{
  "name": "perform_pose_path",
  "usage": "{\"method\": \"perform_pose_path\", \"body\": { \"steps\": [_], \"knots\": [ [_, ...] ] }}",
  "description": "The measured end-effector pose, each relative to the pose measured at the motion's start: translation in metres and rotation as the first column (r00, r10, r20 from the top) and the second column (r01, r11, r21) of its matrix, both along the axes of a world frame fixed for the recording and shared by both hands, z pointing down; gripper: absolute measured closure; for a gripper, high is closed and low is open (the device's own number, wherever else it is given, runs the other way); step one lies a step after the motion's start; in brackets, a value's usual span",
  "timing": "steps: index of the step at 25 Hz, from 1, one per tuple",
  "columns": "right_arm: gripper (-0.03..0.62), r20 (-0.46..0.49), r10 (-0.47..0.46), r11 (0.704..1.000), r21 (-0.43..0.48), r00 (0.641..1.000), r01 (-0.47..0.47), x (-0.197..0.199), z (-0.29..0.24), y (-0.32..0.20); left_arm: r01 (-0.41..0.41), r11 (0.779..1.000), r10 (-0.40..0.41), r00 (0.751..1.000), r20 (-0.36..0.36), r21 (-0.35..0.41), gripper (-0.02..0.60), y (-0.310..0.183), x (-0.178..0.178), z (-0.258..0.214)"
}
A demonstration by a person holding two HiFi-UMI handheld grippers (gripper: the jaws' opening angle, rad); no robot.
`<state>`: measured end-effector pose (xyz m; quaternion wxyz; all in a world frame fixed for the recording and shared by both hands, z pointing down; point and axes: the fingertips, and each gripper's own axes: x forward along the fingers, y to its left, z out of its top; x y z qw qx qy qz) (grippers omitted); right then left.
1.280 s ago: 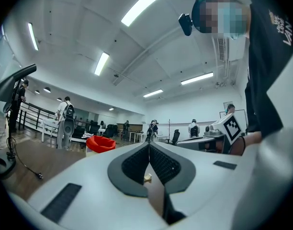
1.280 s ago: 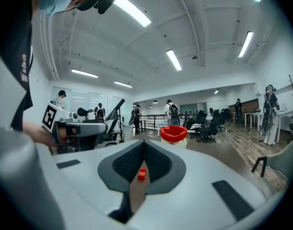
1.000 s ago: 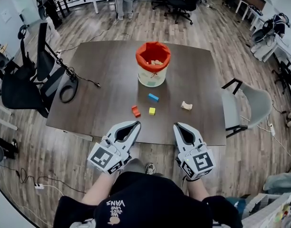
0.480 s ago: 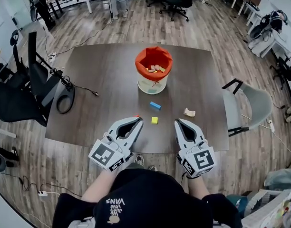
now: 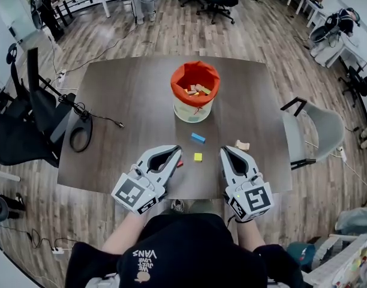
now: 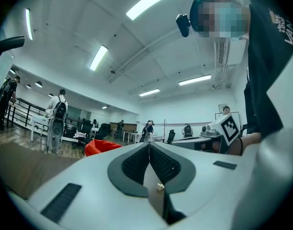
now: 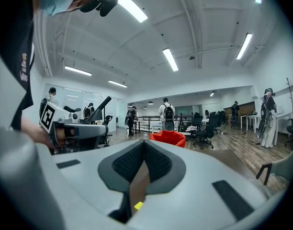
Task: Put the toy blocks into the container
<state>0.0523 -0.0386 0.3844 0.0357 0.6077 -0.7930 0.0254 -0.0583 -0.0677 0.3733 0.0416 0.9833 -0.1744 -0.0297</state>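
A white bucket with an orange liner (image 5: 195, 92) stands mid-table and holds several blocks. On the table (image 5: 117, 119) in front of it lie a blue block (image 5: 198, 138), a yellow block (image 5: 198, 156) and a pale wooden block (image 5: 242, 144). A red block (image 5: 180, 162) peeks out beside my left gripper (image 5: 176, 152), which is shut and empty over the near table edge. My right gripper (image 5: 224, 152) is shut and empty too, just right of the yellow block. In the gripper views the orange liner (image 6: 101, 146) (image 7: 168, 138) shows beyond the closed jaws.
A grey chair (image 5: 318, 131) stands at the table's right side and black office chairs (image 5: 24, 122) at its left. A black cable (image 5: 90, 113) runs onto the table's left part. More desks, chairs and people fill the room beyond.
Both grippers have moved forward from before the table to over its near edge. The left one now partly covers the red block. Both jaws stayed shut.
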Motion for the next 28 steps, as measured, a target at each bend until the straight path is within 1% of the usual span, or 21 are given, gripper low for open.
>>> {"method": "perform_pose_path", "body": {
  "steps": [18, 24, 28],
  "knots": [
    [0.577, -0.007, -0.126, 0.992, -0.022, 0.992, 0.125, 0.025, 0.001, -0.056, 0.068, 0.998, -0.068, 0.998, -0.014, 0.000, 0.571, -0.041, 0.041, -0.004],
    [0.577, -0.011, -0.164, 0.986, -0.026, 0.986, 0.163, 0.023, 0.003, -0.069, 0.089, 0.996, -0.089, 0.996, -0.008, -0.003, 0.571, -0.052, 0.043, -0.001],
    [0.577, -0.008, -0.210, 0.977, -0.037, 0.978, 0.209, 0.011, 0.007, -0.078, 0.116, 0.993, -0.116, 0.993, -0.003, -0.011, 0.571, -0.057, 0.036, 0.002]
  ]
}}
